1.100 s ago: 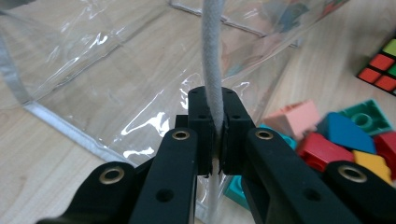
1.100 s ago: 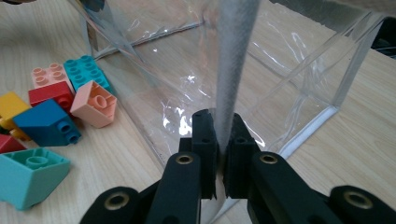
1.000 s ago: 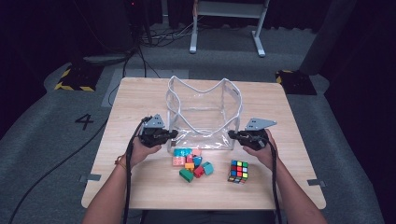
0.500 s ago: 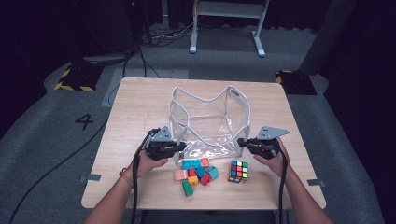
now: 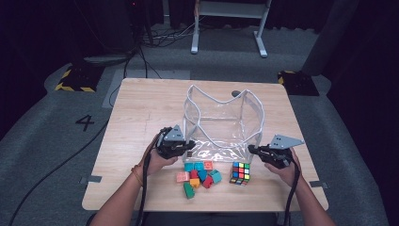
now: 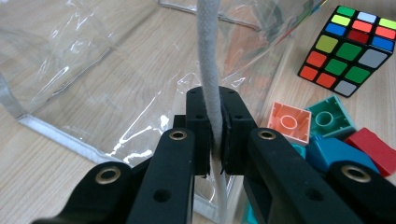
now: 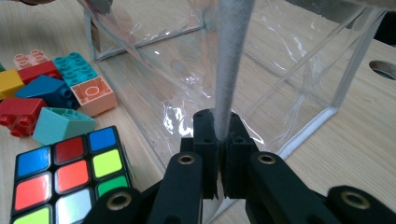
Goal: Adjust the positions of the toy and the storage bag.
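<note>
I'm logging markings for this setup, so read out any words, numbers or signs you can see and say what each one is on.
"4": a dark numeral on the grey floor left of the light wooden table, at.
Yellow-and-black hazard stripes, a sign without words, edge a dark floor plate beyond the table's left corner.
No lettering shows on the colourful puzzle cube, the plastic building bricks or the clear plastic bag.

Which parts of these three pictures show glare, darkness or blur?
High view: the table is lit, the floor around it dark, and the picture is soft. Left gripper view: white glare streaks the clear bag, and the white trim is sharp. Right gripper view: glare on the bag's plastic; the near cube is slightly soft.
</note>
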A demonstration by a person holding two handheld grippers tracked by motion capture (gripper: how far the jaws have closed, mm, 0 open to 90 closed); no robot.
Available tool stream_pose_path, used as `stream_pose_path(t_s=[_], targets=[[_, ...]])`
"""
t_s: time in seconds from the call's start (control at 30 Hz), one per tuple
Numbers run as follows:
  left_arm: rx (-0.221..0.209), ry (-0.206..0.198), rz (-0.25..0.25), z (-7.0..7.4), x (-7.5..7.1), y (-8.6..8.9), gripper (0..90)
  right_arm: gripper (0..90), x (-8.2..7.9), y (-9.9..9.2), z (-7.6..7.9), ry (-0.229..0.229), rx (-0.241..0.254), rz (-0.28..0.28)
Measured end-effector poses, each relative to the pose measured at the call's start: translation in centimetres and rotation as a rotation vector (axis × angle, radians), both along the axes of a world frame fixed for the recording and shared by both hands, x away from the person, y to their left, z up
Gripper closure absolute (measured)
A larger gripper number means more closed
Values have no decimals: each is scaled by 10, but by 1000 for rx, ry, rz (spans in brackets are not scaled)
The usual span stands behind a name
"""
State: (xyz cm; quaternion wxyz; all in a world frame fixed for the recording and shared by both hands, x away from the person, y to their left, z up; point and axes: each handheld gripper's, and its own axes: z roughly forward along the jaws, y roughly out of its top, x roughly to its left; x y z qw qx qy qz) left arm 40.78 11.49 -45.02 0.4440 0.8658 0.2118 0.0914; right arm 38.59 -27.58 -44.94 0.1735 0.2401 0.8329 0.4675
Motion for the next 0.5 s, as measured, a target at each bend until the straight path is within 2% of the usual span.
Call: stream_pose_path(t_s=[0.13, 0.17, 0.2, 0.23, 0.27, 0.3, 0.33, 0.37, 0.4, 0.43, 0.47, 0.5], targets=[[10, -9, -1, 0, 1, 0, 835, 865, -4, -5, -1, 9, 10, 2], [9, 9, 6, 0, -1, 1, 781, 860, -7, -8, -2, 4, 16, 7], [9, 9, 6, 0, -1, 1, 728, 860, -7, -8, -2, 4, 16, 7], [15, 16, 12, 0, -1, 4, 717, 811, -9, -11, -2, 19, 19, 10], [1, 19, 4, 1, -3, 6, 717, 811, -9, -11, -2, 19, 19, 10], [19, -5, 26, 4, -8, 12, 641, 777, -12, -14, -3, 18, 14, 0], [19, -5, 26, 4, -8, 12, 611, 777, -12, -14, -3, 18, 14, 0], [22, -14, 30, 5, -11, 16, 580, 713, -16, -19, -4, 19, 26, -6], [14, -8, 41, 6, -15, 20, 580, 713, -16, -19, -4, 19, 26, -6], [28, -23, 62, 7, -18, 25, 498, 668, -20, -26, -4, 37, 41, -1], [29, -12, 59, 7, -20, 29, 470, 628, -22, -28, -5, 37, 39, -4], [35, -23, 71, 7, -23, 35, 470, 628, -22, -28, -5, 37, 39, -4]])
